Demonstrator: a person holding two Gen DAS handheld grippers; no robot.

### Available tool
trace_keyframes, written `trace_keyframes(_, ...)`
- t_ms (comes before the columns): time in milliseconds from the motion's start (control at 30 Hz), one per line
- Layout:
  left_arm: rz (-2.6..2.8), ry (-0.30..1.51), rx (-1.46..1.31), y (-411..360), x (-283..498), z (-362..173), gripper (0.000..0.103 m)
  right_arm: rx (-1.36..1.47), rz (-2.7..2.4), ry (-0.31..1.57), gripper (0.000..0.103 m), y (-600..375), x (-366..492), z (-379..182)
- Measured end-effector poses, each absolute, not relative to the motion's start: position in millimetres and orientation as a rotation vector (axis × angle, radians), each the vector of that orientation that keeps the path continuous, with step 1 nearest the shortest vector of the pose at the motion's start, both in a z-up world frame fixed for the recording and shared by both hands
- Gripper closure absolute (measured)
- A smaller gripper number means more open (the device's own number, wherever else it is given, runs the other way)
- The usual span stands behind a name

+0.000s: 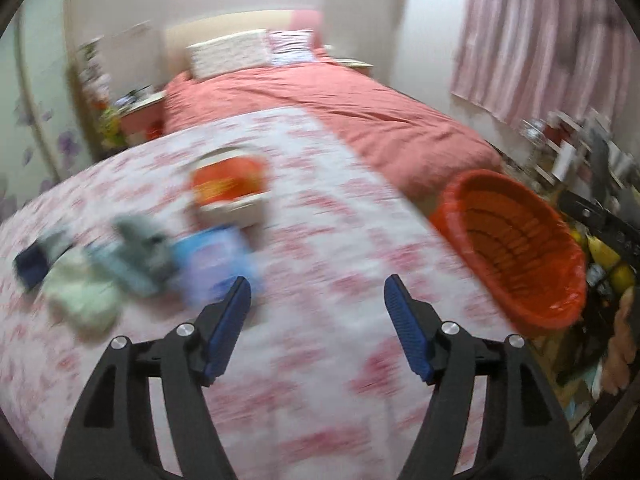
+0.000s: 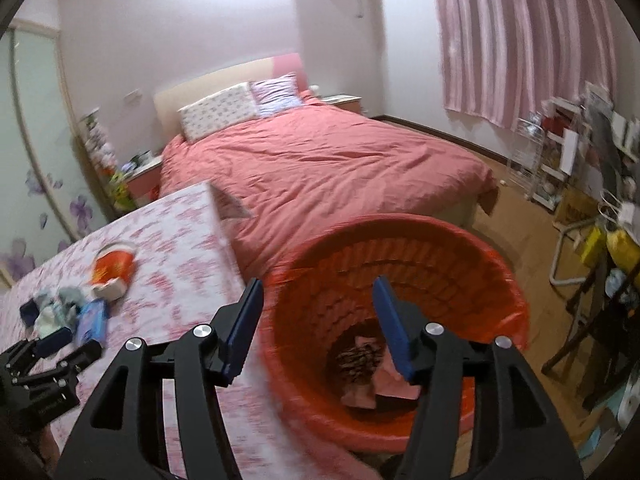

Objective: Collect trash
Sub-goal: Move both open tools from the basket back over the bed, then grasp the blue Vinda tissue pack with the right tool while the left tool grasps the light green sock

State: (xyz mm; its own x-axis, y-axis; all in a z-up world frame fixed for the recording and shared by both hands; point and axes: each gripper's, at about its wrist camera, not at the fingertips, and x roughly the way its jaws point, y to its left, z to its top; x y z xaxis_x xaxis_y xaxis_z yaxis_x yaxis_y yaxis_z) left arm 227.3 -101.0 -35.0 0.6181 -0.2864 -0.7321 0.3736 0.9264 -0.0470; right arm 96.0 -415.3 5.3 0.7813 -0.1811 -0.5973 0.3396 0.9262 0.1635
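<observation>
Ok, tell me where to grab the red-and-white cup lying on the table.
The red-and-white cup lies on its side beyond the trash pile. Judging by that pose, bring the open left gripper down from above and close across its round body near the middle, not the rim.

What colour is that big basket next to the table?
The basket is orange-red, lined with an orange bag; the right wrist view shows it best.
</observation>
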Motion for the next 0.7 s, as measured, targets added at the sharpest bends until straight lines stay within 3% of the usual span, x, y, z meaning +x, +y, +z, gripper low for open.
trace_keyframes(333, -0.096, 0.829, -0.016, 48, 233, -40, 0.03, 0.141, -0.057, 0.709, 0.04, -293, 133, 1)
trace_keyframes(533, -0.006, 0.834, -0.071, 102, 227, -45, 0.026, 0.071, 0.034, 0.756, 0.028, -232, 158, -10)
trace_keyframes(700, 0.033, 0.84, -0.108, 135, 220, -51, 0.024, 0.012, 0.073, 0.822, 0.028, -193, 180, -25)
